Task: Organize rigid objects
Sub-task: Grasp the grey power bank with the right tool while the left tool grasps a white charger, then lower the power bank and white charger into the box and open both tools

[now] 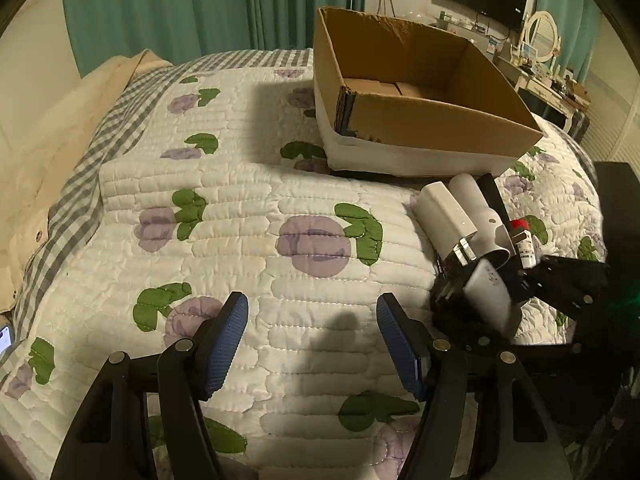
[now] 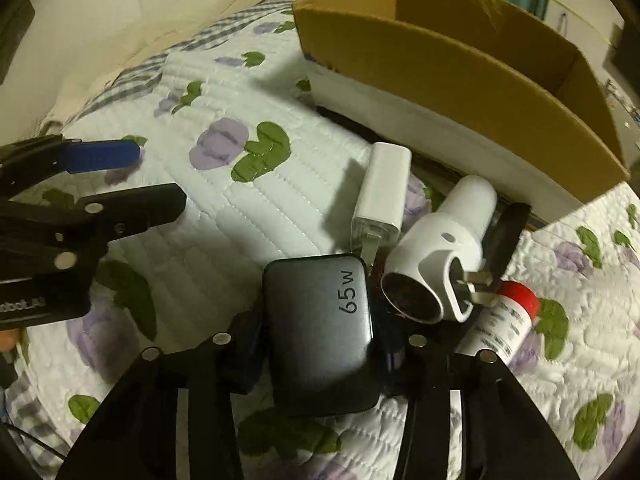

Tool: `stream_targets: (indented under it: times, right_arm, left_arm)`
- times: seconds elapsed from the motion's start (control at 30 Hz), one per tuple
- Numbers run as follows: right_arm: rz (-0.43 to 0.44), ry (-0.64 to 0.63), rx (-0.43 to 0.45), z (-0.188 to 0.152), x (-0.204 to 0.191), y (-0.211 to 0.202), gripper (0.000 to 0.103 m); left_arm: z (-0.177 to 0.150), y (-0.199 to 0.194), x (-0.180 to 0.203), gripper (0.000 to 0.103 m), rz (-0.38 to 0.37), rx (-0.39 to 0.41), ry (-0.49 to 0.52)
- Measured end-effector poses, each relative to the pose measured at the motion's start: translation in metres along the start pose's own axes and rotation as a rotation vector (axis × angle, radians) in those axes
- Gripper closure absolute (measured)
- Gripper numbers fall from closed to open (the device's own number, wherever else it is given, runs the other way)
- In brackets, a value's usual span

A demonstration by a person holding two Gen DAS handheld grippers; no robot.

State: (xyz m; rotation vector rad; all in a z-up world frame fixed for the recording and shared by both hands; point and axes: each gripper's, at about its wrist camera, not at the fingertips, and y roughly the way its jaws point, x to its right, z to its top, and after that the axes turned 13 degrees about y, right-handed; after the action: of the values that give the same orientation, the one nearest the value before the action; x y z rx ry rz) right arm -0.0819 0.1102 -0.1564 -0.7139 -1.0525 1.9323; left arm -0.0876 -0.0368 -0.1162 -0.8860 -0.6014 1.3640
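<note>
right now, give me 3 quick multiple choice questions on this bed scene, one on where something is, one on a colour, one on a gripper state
1. Where does the cardboard box stand?
A. on the quilt, beyond the pile of chargers
B. on the dresser
C. between the left gripper's fingers

2. What colour is the cap of the small bottle?
A. green
B. red
C. blue

3. What is the right gripper doing?
A. open over bare quilt
B. gripping the white charger
C. closed on the dark 65W charger

Answers:
1. A: the box sits on the floral quilt behind the white charger and the white cylindrical plug.
2. B: the bottle's cap is plainly red in both views.
3. C: its fingers press both sides of the 65W charger, while the left gripper is open with nothing between its pads.
</note>
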Motion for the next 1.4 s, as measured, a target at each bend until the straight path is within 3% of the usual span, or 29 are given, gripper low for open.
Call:
stream_targets:
  times: [0.2,0.47,0.6,1.0,1.1,1.13,1.17,1.2,1.4]
  right_arm:
    - [-0.040,0.136,0.081,-0.009,0.009,-0.042,0.062]
    - [-0.106,0.288,0.205,0.021,0.065,-0.091,0.062]
    - [-0.152,0.316,0.237,0.036,0.084,-0.094,0.062]
    - [-0.128,0.390,0.215,0.028,0.113,-0.069,0.062]
    - [-0.127,0.390,0.204,0.027,0.114,-0.065,0.062]
    - [-0.127,0.390,0.201,0.027,0.114,-0.064,0.062]
    - [-0.127,0.390,0.199,0.027,0.113,-0.063,0.062]
    - [-0.128,0.389,0.196,0.026,0.112,-0.063,0.062]
    - [-0.142,0.380,0.220,0.026,0.107,-0.079,0.062]
  left_arm:
    - [0.003,-0.007,0.004,0.033,0.008,0.028,0.019]
    - [0.031,-0.010,0.034,0.033,-0.002,0.072,0.059]
    - [0.052,0.000,0.056,0.033,-0.002,0.077,0.072]
    - [0.075,0.058,0.079,0.037,-0.006,0.012,0.026]
    - [0.073,0.065,0.079,0.041,-0.007,0.000,0.023]
    - [0.073,0.065,0.081,0.053,-0.004,0.006,0.039]
    - [0.073,0.066,0.084,0.074,-0.035,-0.001,0.055]
    - [0.072,0.067,0.086,0.078,-0.069,-0.019,0.058]
    - [0.067,0.036,0.088,0.080,-0.079,0.011,0.074]
